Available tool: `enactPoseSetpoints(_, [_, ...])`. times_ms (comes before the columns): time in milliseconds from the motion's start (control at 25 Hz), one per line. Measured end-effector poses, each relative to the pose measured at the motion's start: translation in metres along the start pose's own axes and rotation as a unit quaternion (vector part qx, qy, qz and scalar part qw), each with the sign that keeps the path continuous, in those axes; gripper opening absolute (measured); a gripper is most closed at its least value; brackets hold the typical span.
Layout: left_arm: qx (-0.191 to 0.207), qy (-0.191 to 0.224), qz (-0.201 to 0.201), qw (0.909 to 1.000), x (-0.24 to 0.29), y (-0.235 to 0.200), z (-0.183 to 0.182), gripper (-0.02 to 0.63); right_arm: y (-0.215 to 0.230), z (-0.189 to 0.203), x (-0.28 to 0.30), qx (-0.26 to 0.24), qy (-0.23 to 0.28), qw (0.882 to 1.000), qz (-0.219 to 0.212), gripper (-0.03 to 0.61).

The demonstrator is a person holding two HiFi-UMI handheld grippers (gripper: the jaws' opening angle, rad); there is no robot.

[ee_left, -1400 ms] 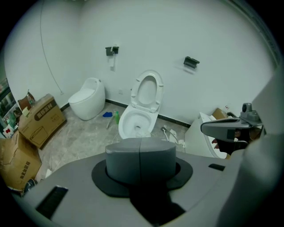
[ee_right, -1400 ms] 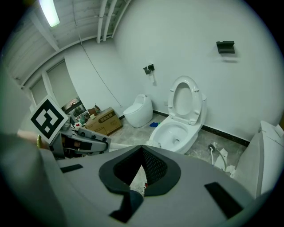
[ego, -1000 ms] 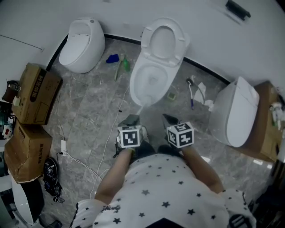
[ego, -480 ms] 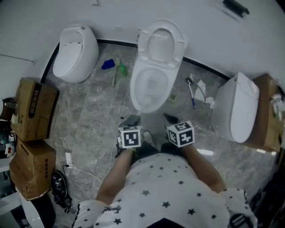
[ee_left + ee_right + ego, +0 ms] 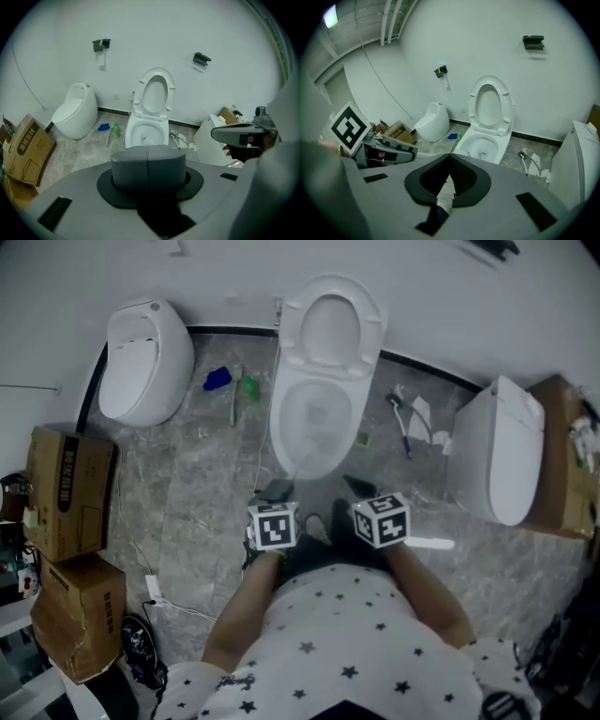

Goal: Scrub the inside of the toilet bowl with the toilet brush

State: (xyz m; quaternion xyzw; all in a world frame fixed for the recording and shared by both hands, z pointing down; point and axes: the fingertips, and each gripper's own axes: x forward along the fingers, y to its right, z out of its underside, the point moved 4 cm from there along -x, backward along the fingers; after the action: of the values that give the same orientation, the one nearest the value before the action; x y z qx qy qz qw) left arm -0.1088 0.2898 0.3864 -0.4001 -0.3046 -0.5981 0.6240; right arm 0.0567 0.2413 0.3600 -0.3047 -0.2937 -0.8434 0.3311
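Person stands on the grey marble floor (image 5: pixel 192 488) facing the middle toilet (image 5: pixel 314 418). Seat and lid up against the wall, bowl open.

Left tongs (image 5: pixel 277 489) held low in front of the body, pointing at the bowl's front edge. In the left gripper view the tongs (image 5: pixel 148 161) are pressed fully together, a single seam down the middle, nothing gripped.

Right tongs (image 5: pixel 356 489) just beside the left, same height. In the right gripper view the tongs (image 5: pixel 449 164) stand a little apart in a narrow V, floor showing through the gap, nothing held.

Brush (image 5: pixel 402 432), or what looks like it from here (dark head, pale shaft, blue end), lies flat on the floor to the right of the toilet, near the wall, well apart from both tongs.

Left of the bowl on the floor: green bottle (image 5: pixel 248 388) and a blue object (image 5: pixel 216 379).

Closed toilet (image 5: pixel 145 357) far left; another white toilet (image 5: pixel 495 460) far right. Cardboard boxes (image 5: pixel 66 488) along the left edge.
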Motion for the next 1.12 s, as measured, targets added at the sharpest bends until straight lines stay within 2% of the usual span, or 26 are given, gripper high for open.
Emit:
enactPoseSetpoints(400, [0.004, -0.016, 0.007, 0.9998, 0.031, -0.002, -0.016, 0.153, 0.017, -0.002, 0.018, 0.013, -0.005, 1.000, 0.014, 0.006])
enactPoseSetpoints(600, [0.006, -0.021, 0.005, 0.9997, 0.052, -0.004, -0.037, 0.153, 0.033, -0.015, 0.041, 0.018, -0.014, 1.000, 0.010, 0.006])
enactPoseSetpoints(840, [-0.009, -0.074, 0.006, 0.9972, 0.080, -0.013, -0.040, 0.153, 0.047, -0.037, 0.069, 0.012, -0.025, 1.000, 0.009, 0.006])
enactPoseSetpoints(1120, [-0.011, -0.086, 0.009, 0.9962, 0.112, -0.018, -0.063, 0.153, 0.069, -0.053, 0.096, 0.019, -0.033, 0.999, 0.013, 0.006])
